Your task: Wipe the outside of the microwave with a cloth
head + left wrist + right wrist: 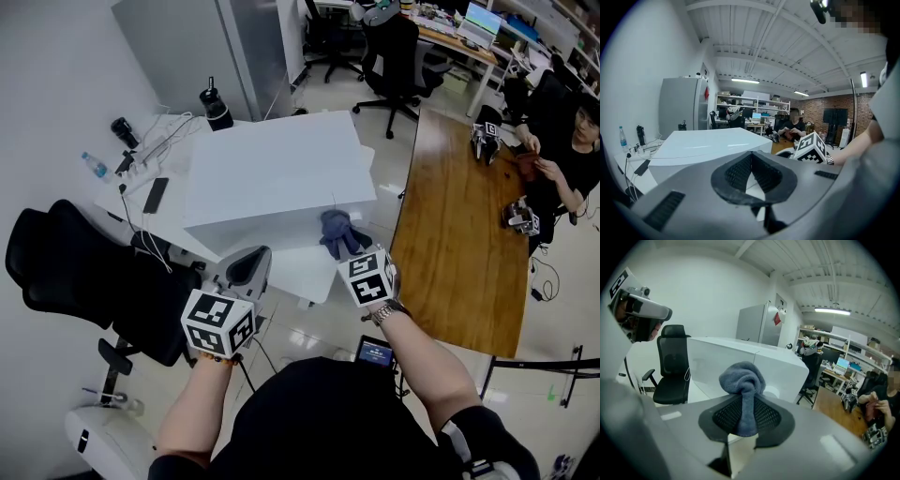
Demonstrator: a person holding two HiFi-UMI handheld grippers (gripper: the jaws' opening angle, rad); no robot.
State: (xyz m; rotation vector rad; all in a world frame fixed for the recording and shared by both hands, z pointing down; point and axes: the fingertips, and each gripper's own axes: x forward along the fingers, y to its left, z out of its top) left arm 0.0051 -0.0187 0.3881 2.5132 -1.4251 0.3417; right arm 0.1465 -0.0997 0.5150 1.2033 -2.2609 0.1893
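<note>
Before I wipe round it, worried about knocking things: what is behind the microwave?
A black flask stands past the far left corner of the microwave; the table close behind it is hidden.

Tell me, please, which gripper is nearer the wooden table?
Right. The right gripper, holding the cloth, is just left of the wooden table; the left gripper is farther left, by the chair.

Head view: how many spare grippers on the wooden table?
2. One spare gripper at the wooden table's far end, the other at its right edge, both beside the seated person. None looks hidden.
</note>
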